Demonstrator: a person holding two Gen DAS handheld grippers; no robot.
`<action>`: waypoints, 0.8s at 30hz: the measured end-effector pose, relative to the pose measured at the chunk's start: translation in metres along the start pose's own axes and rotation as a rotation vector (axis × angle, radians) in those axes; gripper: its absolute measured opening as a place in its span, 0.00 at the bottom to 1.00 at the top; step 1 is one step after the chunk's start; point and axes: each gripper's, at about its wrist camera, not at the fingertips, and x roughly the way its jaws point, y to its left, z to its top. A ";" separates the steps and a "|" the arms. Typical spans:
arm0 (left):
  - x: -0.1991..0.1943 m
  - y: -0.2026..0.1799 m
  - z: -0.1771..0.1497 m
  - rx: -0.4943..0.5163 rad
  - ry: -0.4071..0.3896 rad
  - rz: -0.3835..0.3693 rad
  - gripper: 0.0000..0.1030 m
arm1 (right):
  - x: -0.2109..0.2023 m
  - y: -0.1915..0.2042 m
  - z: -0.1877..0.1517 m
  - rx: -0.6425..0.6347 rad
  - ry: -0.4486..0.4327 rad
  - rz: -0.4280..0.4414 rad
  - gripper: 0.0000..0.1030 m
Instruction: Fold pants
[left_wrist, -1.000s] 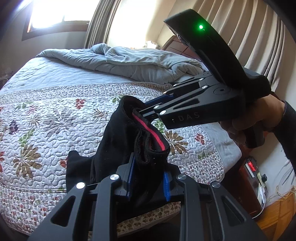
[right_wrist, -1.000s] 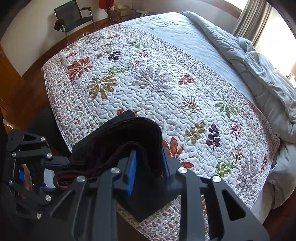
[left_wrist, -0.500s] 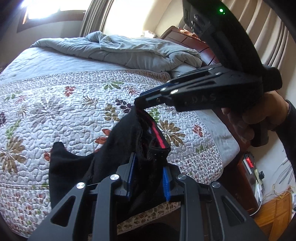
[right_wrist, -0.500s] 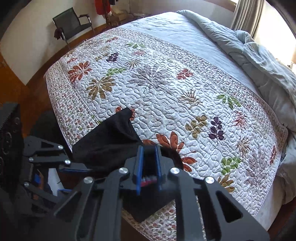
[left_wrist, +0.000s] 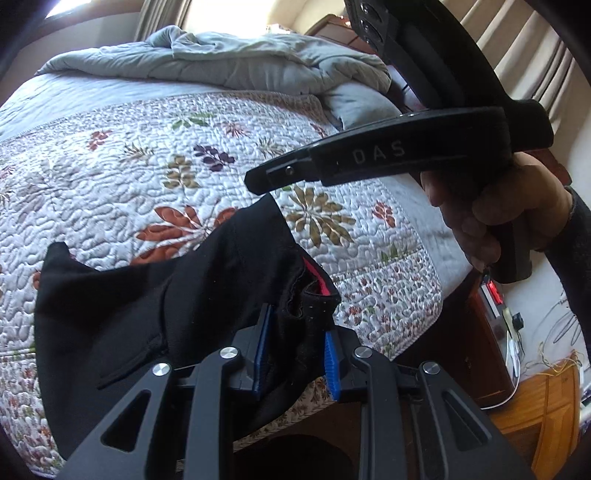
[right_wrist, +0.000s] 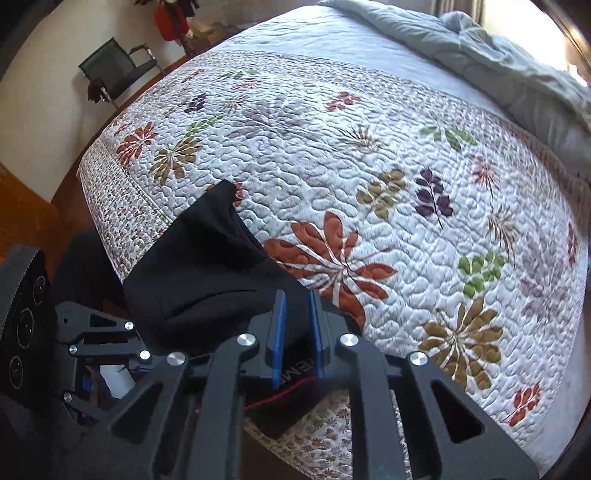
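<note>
The black pants (left_wrist: 177, 295) with a red inner waistband lie bunched at the near edge of the flowered quilt (left_wrist: 147, 177). My left gripper (left_wrist: 295, 350) is shut on the waistband. My right gripper (right_wrist: 295, 328) is shut on another part of the pants (right_wrist: 207, 273) near the waist; in the left wrist view it shows from the side, with its tip (left_wrist: 266, 177) just above the cloth. The pants hang partly over the bed edge. The legs are hidden.
A crumpled grey duvet (left_wrist: 258, 62) lies at the head of the bed. A dark chair (right_wrist: 118, 70) stands by the far wall. A wooden nightstand with a red-lit device (left_wrist: 495, 295) is beside the bed. Curtains (left_wrist: 524, 55) hang at right.
Both grippers have moved apart along the waistband and down toward the quilt. The bunched pants have spread out flatter. The right gripper has turned side-on in the left wrist view.
</note>
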 end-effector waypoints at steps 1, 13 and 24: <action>0.004 -0.001 -0.002 0.000 0.008 -0.001 0.25 | 0.002 -0.004 -0.003 0.011 0.000 0.002 0.12; 0.039 -0.004 -0.025 0.000 0.082 0.007 0.25 | 0.026 -0.044 -0.048 0.194 -0.030 0.088 0.15; 0.043 0.010 -0.035 -0.036 0.120 -0.071 0.50 | 0.042 -0.079 -0.133 0.745 -0.117 0.417 0.74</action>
